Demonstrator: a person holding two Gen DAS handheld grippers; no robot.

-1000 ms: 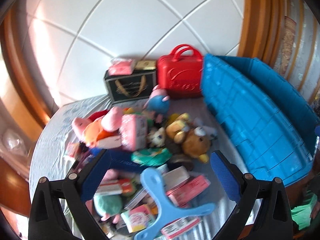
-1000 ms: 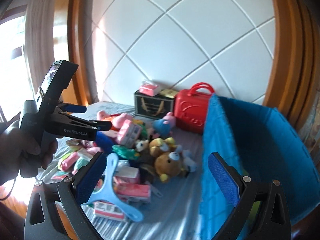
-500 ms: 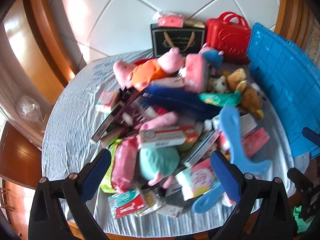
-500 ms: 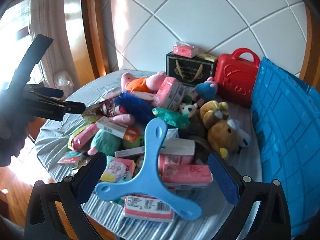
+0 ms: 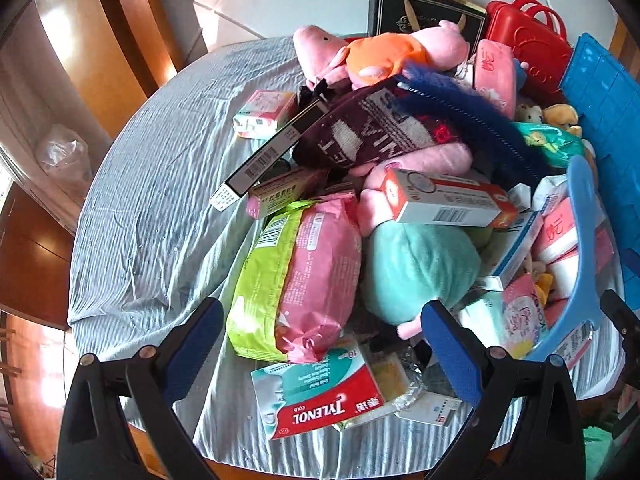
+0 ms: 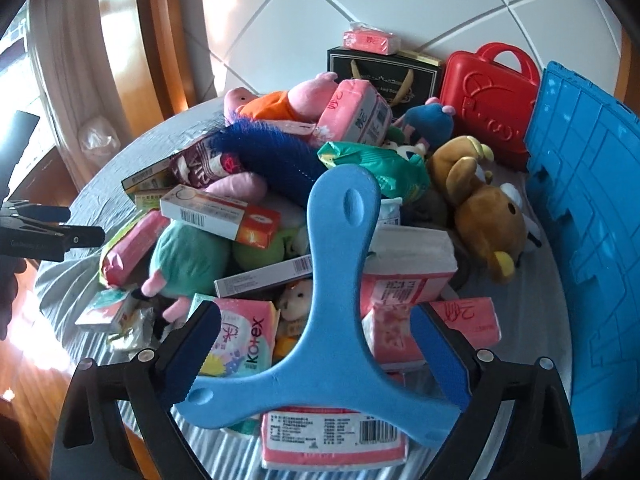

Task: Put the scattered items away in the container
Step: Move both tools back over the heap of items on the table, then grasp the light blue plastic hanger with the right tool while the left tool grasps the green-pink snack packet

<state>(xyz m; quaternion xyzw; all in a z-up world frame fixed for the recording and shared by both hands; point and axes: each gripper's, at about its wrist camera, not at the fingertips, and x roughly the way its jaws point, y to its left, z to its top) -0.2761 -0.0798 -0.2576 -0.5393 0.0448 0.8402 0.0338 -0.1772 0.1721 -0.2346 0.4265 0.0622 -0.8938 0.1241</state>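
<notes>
A heap of toys, boxes and packets lies on a round table with a grey cloth [image 5: 160,184]. My left gripper [image 5: 320,344] is open and empty, low over a pink and green packet [image 5: 296,276] and a teal plush [image 5: 416,268]. My right gripper [image 6: 316,348] is open and empty, its jaws on either side of a light blue three-armed boomerang [image 6: 336,320] lying on top of the heap. The blue crate [image 6: 588,240] stands at the right edge of the table; it also shows in the left wrist view [image 5: 608,120]. The left gripper shows in the right wrist view at far left [image 6: 60,228].
A red toy suitcase [image 6: 488,92] and a black gift bag [image 6: 380,76] stand at the back against the tiled wall. A brown bear plush [image 6: 480,208] lies beside the crate. A Tylenol box [image 5: 320,400] lies near the table's front edge. Wooden frames flank the table.
Both grippers have dropped closer to the heap. The left one swung left and down over the packets. The right one closed in on the boomerang. Both stay open.
</notes>
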